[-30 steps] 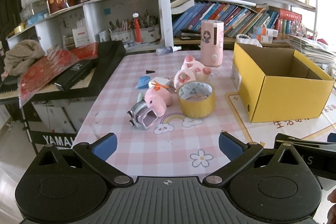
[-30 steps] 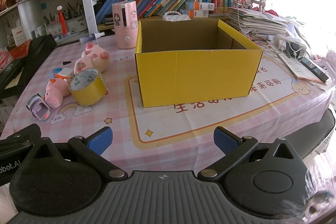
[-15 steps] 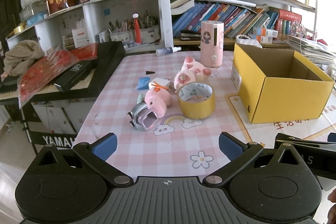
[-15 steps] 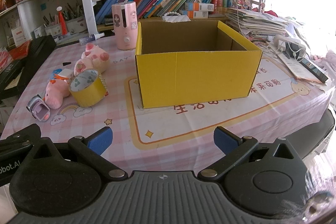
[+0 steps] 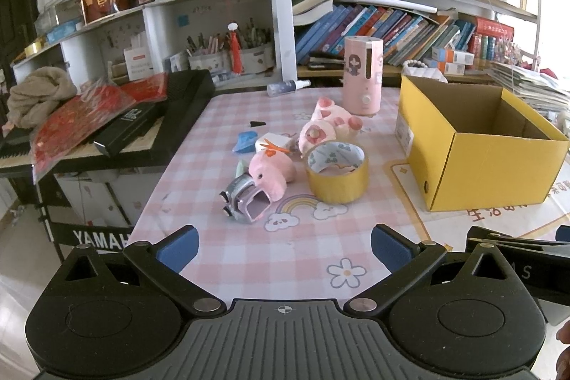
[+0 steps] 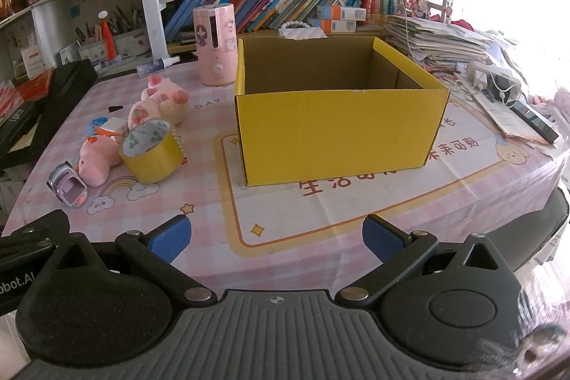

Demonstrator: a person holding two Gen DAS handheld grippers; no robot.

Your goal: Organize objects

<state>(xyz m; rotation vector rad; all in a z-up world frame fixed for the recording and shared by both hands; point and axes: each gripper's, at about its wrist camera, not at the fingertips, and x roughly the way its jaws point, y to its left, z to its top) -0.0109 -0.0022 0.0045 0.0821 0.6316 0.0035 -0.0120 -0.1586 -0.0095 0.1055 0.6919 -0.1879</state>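
Observation:
An open yellow cardboard box stands empty on the pink checked tablecloth. Left of it lies a cluster: a yellow tape roll, a small pink plush, a purple-grey toy, a larger pink pig plush, a white item with an orange clip and a blue scrap. My left gripper is open near the table's front edge, short of the cluster. My right gripper is open in front of the box.
A tall pink cylinder device and a small spray bottle stand behind the cluster. A black keyboard with red bags sits left of the table. Papers, a power strip and cables lie right of the box. Bookshelves line the back.
Both views have shifted very slightly; the objects and the two open grippers stay where they were.

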